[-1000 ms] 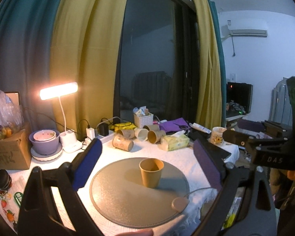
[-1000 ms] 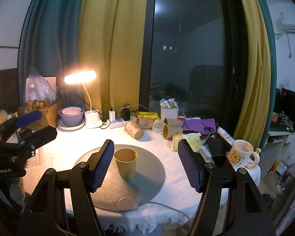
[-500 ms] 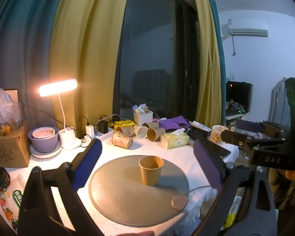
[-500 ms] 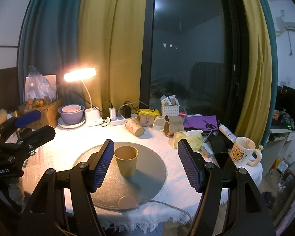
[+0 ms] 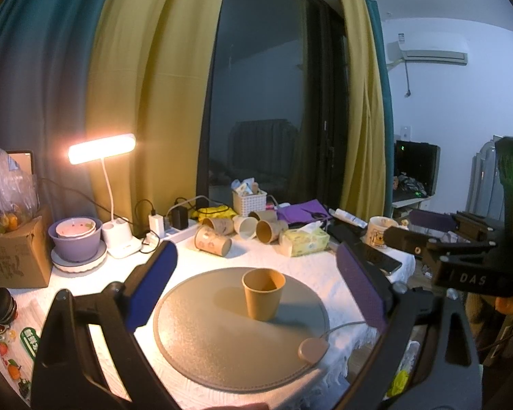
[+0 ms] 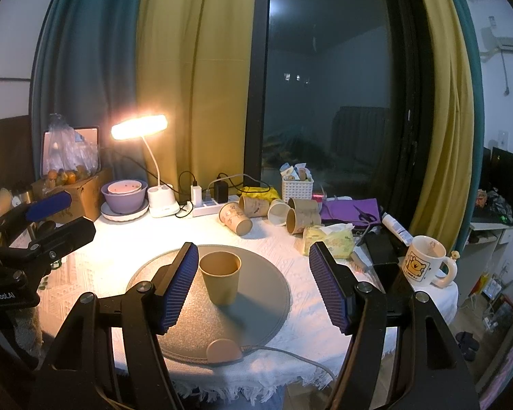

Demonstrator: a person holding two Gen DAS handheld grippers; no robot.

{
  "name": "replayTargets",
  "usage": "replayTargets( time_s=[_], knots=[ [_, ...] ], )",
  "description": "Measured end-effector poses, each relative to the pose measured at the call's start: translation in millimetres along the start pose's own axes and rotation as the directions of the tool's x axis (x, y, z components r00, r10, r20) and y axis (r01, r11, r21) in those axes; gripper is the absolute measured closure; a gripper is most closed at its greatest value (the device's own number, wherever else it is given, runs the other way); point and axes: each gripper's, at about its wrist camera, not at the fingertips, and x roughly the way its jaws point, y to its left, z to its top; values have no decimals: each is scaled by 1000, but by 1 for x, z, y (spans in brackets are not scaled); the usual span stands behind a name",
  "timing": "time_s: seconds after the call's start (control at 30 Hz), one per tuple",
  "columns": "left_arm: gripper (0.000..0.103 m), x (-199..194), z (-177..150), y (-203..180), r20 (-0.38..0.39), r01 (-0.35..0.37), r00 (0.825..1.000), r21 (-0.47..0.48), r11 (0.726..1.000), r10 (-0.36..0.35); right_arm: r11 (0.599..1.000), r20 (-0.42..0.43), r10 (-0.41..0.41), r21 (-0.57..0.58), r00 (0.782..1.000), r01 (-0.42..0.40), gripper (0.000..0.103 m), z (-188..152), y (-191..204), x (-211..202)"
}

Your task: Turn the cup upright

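Note:
A brown paper cup [image 5: 263, 294] stands upright, mouth up, on the round grey mat [image 5: 205, 352] in the middle of the white table. It also shows in the right wrist view [image 6: 220, 282] on the mat [image 6: 256, 311]. My left gripper [image 5: 256, 290] is open and empty, held back from the cup and above the table. My right gripper [image 6: 254, 283] is open and empty too, with the cup just inside its left pad but apart from it. Each gripper shows at the edge of the other's view.
Several paper cups [image 6: 268, 213] lie on their sides at the back of the table. A lit desk lamp [image 6: 140, 128], purple bowl [image 6: 123, 196], power strip, white basket [image 6: 297, 188], tissue pack [image 6: 328, 239] and bear mug [image 6: 425, 264] stand around. A cable puck [image 6: 224, 352] lies on the mat's near edge.
Both grippers have drifted slightly back and up from the table. The cup stays upright in the same place on the mat.

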Motion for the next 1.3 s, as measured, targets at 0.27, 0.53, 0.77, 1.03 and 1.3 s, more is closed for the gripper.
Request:
replayTargets(
  time_s=[0.27,0.53,0.77,1.03,1.3],
  knots=[
    [8,0,0,0,0,0,1000,0,1000,0,1000,-3,1,2,1000,-1,33,-2,0,1],
    [8,1,1,0,-1,0,1000,-1,1000,0,1000,-5,2,1,1000,-2,33,-6,3,3],
    [8,1,2,-1,-2,-2,1000,-2,1000,2,1000,-8,1,2,1000,-1,33,-6,4,3],
    [8,1,1,-3,-2,-2,1000,-2,1000,2,1000,-9,0,3,1000,0,33,-7,5,3],
    [8,1,1,-3,-2,-4,1000,-3,1000,4,1000,-11,0,3,1000,0,33,-7,5,4]
  ],
)
